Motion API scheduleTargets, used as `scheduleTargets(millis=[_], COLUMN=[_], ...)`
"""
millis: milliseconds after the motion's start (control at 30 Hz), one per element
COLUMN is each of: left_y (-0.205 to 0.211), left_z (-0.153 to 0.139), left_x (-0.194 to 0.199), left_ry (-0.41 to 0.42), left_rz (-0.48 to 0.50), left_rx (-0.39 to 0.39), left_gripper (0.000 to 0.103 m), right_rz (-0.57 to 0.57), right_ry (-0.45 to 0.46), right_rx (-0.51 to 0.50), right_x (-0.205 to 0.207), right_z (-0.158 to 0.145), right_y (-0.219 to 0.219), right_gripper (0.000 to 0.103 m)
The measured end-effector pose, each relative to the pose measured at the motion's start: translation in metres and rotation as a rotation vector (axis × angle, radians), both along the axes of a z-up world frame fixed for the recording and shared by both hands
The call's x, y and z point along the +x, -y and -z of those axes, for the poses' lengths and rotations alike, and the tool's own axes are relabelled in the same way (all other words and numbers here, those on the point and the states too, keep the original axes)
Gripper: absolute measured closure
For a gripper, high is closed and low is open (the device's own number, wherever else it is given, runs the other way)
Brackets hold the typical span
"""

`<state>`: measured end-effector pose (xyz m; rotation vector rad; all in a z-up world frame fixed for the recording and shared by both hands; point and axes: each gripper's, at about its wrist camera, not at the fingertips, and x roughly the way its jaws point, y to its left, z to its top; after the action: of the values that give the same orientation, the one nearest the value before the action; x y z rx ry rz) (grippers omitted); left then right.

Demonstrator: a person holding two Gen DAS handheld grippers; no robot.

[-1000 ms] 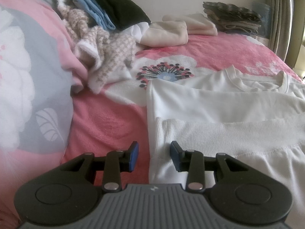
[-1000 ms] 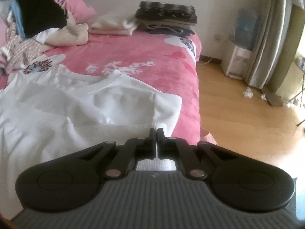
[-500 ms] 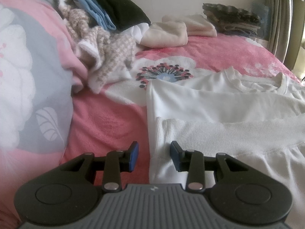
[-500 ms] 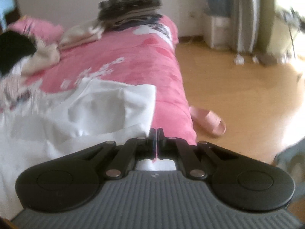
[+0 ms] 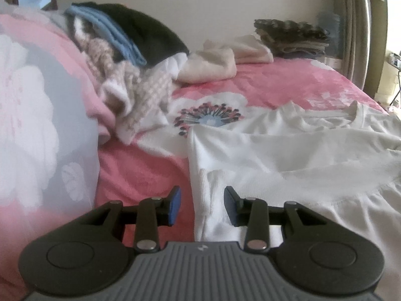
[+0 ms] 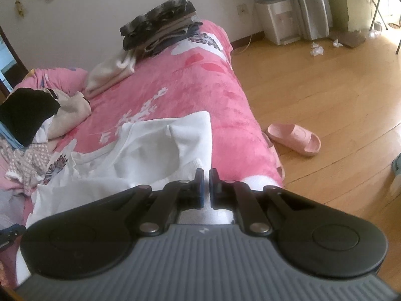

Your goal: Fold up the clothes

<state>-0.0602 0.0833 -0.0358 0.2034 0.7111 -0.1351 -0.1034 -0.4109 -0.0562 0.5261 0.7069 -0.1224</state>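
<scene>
**A:** Where was the shirt when you paused?

**B:** The white shirt [image 5: 275, 155] lay spread on the pink bed cover [image 5: 140, 175], collar toward the far side and hem toward you. A band of it was folded across the body. In the right wrist view one corner of it [image 6: 150, 145] reached almost to the bed's right edge.

**A:** And your left gripper [image 5: 201, 195]?

**B:** Spread. It straddled the shirt's left edge – the left pad was over bare pink cover, the right pad over white cloth. Neither pad pressed on the fabric.

**A:** The right gripper [image 6: 206, 175]?

**B:** Its jaws had just been easing apart, and only a narrow slit showed between the pads. You had it at the shirt's near right corner, by the bed's edge. I saw no cloth clamped in the slit, only a pale strip.

**A:** What else did the bed hold?

**B:** A loose heap of clothes [image 5: 120, 57] sat at the far left – black, blue and a checked beige piece tumbled together. Right of it were two cream folded pieces [image 5: 213, 65]. A dark folded stack [image 5: 290, 35] stood at the far corner against the wall. A big flowered quilt [image 5: 30, 125] bulged along the left.

**A:** Off the bed?

**B:** A pink slipper [image 6: 295, 140] lay on the wooden floor [image 6: 325, 87] just beside the bed. Crumpled paper [image 6: 316, 49] lay farther off.
</scene>
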Motion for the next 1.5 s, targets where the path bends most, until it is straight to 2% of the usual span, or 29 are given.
scheduleTargets(millis=[167, 300, 467, 567, 700, 1033, 1333, 1500], left_y=[0.010, 0.017, 0.012, 0.005, 0.004, 0.010, 0.002, -0.005], left_z=[-0.005, -0.002, 0.005, 0.007, 0.010, -0.008, 0.003, 0.008], left_x=[0.003, 0.012, 0.025, 0.028, 0.023, 0.008, 0.024, 0.037], left_ry=[0.011, -0.013, -0.046, -0.082, -0.134, -0.114, -0.129, -0.155], left_rz=[0.066, 0.096, 0.052, 0.015, 0.017, 0.056, 0.035, 0.029], left_rx=[-0.020, -0.028, -0.014, -0.031, -0.062, -0.140, -0.165, -0.219], left_gripper=[0.064, 0.064, 0.064, 0.064, 0.063, 0.062, 0.064, 0.064], right_rz=[-0.017, -0.023, -0.028, -0.028, -0.024, -0.012, -0.014, -0.016], right_ry=[-0.006, -0.010, -0.014, -0.014, -0.018, -0.017, -0.019, -0.019], right_rx=[0.006, 0.012, 0.020, 0.025, 0.034, 0.042, 0.044, 0.041], right_x=[0.000, -0.002, -0.003, -0.003, -0.004, -0.004, -0.006, -0.006], right_z=[0.002, 0.002, 0.004, 0.005, 0.007, 0.010, 0.009, 0.008], right_y=[-0.005, -0.007, -0.008, -0.007, -0.005, -0.005, -0.004, -0.005], right_gripper=[0.098, 0.097, 0.097, 0.097, 0.097, 0.097, 0.096, 0.096])
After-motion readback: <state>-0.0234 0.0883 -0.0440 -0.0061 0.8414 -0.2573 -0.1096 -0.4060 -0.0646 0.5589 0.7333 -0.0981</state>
